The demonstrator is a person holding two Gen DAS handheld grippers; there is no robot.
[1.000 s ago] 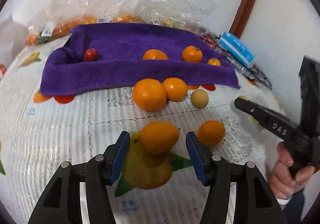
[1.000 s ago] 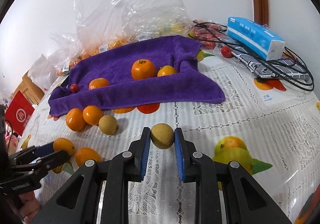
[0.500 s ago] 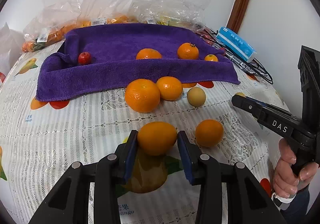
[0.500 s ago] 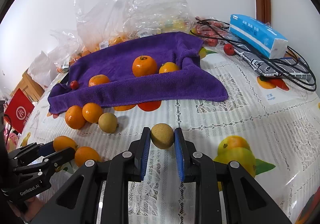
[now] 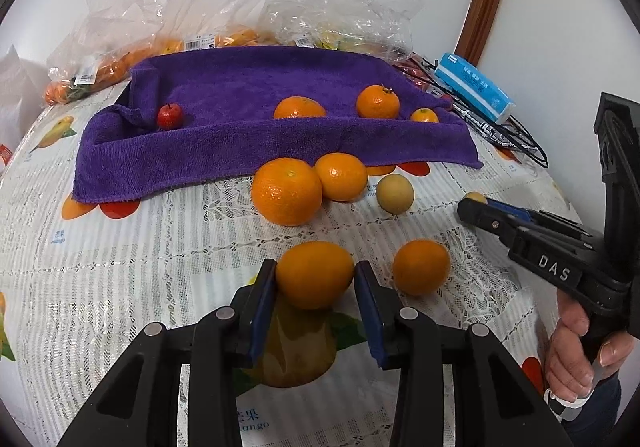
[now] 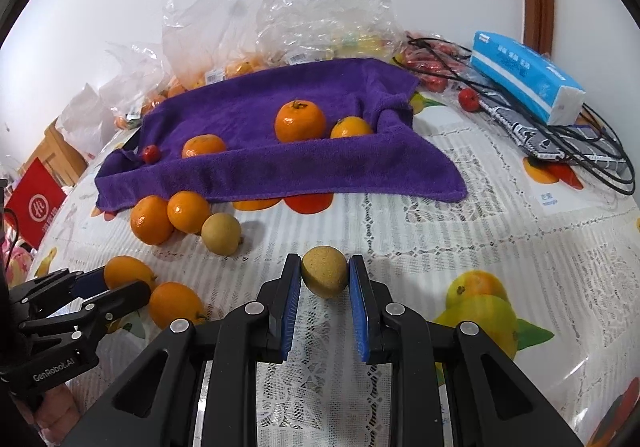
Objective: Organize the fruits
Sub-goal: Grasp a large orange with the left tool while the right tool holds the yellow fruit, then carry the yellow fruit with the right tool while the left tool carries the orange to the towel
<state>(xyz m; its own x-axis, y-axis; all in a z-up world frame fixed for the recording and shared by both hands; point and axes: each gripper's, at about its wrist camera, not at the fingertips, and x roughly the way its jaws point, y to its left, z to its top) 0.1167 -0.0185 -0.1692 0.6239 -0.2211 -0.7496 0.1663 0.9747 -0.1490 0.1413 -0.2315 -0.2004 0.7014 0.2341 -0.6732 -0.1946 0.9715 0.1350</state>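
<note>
Both grippers are clamped on round fruit: left gripper (image 5: 315,279) on an orange (image 5: 315,274), right gripper (image 6: 324,279) on a tan fruit (image 6: 324,277). Slick skins could squirt out mid-lift.

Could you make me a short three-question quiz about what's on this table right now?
1. True or false: the left hand-held gripper is shut on an orange fruit.
2. What does the right hand-held gripper hold? A) a red fruit B) a tan round fruit C) a tissue pack
3. How many fruits lie in the purple towel?

Key: 1 true; 2 B; 3 four: three orange ones and a small red fruit.
</note>
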